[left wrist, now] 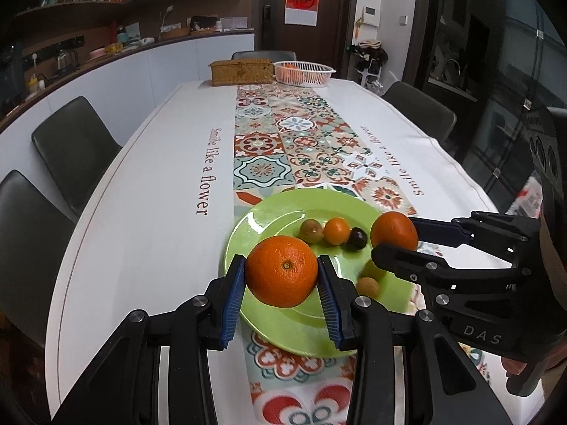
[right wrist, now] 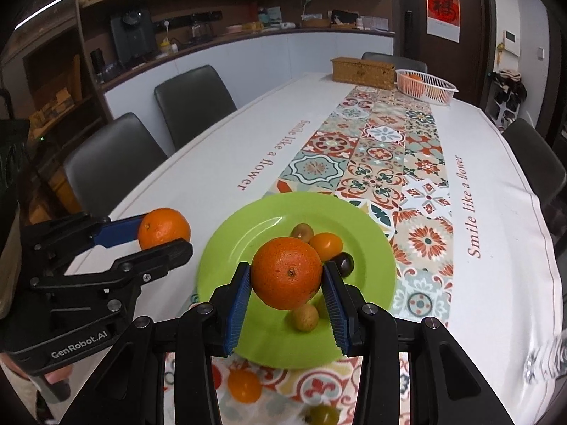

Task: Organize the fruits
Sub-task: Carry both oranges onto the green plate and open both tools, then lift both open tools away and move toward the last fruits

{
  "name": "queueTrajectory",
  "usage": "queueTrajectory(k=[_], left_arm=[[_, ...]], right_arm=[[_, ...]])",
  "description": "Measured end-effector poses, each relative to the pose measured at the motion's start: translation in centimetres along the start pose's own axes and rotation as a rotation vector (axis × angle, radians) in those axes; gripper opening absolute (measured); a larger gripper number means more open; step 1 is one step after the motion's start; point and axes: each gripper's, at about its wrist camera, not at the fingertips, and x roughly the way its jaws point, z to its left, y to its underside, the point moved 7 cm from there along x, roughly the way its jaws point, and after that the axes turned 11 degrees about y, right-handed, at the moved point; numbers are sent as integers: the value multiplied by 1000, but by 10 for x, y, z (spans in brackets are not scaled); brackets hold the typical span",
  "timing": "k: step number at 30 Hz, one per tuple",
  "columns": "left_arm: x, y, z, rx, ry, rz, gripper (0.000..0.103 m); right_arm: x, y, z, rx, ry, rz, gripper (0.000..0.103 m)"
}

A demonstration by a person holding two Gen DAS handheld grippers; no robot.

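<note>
My left gripper [left wrist: 281, 276] is shut on a large orange [left wrist: 281, 271], held above the near rim of a green plate [left wrist: 248, 233]. My right gripper [right wrist: 287, 279] is shut on a second large orange [right wrist: 287, 272] over the same plate [right wrist: 230, 255]. Each gripper shows in the other's view: the right gripper [left wrist: 395, 237] with its orange [left wrist: 394, 232], the left gripper [right wrist: 164, 235] with its orange [right wrist: 163, 228]. On the plate lie a small orange fruit [right wrist: 326, 244], a greenish-brown fruit [right wrist: 302, 231], a dark plum [right wrist: 343, 264] and a yellowish fruit [right wrist: 304, 317].
A white plastic basket [left wrist: 304, 72] holding oranges and a wicker box [left wrist: 241, 71] stand at the table's far end. A small orange fruit [right wrist: 243, 386] and a green fruit [right wrist: 324, 414] lie on the patterned runner, nearer than the plate. Grey chairs [right wrist: 191, 99] line the sides.
</note>
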Motion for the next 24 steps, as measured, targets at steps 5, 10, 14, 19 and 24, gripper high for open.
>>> queueTrajectory(k=[5, 10, 14, 19, 24], left_arm=[[24, 0, 11, 13, -6, 30, 39], [45, 8, 21, 7, -11, 72, 39], [55, 14, 22, 8, -6, 97, 39], [61, 17, 19, 14, 12, 121, 42], [49, 14, 14, 37, 2, 93, 48]], right_arm=[[28, 1, -1, -18, 13, 43, 42], [49, 5, -2, -34, 25, 76, 42], [57, 8, -3, -37, 26, 89, 42], [62, 9, -5, -31, 25, 104, 42], [57, 10, -9, -22, 36, 96, 43]])
